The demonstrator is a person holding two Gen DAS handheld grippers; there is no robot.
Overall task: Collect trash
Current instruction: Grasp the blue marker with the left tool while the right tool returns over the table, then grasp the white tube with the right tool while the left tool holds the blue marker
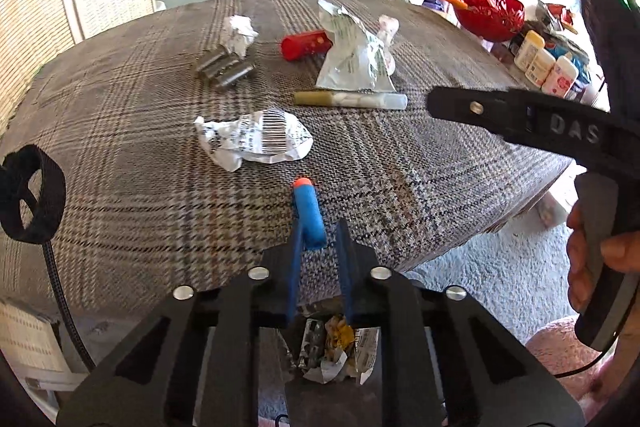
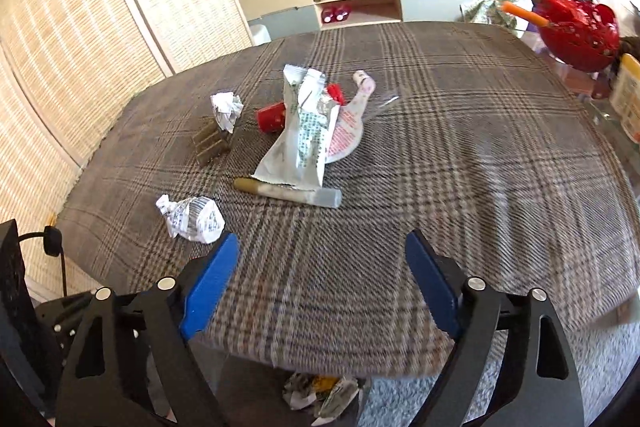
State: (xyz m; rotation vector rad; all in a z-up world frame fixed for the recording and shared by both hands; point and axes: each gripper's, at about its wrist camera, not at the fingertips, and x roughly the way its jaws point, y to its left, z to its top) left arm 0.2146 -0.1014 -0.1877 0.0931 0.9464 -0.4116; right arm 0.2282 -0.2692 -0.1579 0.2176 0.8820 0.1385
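Trash lies on a plaid-covered table (image 1: 120, 115). My left gripper (image 1: 319, 227) holds a blue foam dart with an orange tip (image 1: 307, 215) between its blue fingers, above the table's near edge; the right finger stands a little off the dart. Below it a bin (image 1: 334, 351) holds crumpled wrappers. My right gripper (image 2: 322, 247) is open and empty over the near table edge. A crumpled barcode wrapper (image 1: 256, 141) (image 2: 192, 219), a long tube (image 1: 352, 99) (image 2: 288, 191), a white-green pouch (image 1: 352, 47) (image 2: 300, 131), a red cylinder (image 1: 306, 44) (image 2: 272, 117) and a paper ball (image 1: 239, 33) (image 2: 226, 109) remain.
Grey metal cylinders (image 1: 224, 67) (image 2: 210, 143) lie by the paper ball. A red basket (image 1: 490, 11) (image 2: 576, 27) and bottles (image 1: 544, 63) stand at the right. A wicker screen (image 2: 100, 27) is left. Carpet (image 1: 500, 267) lies below.
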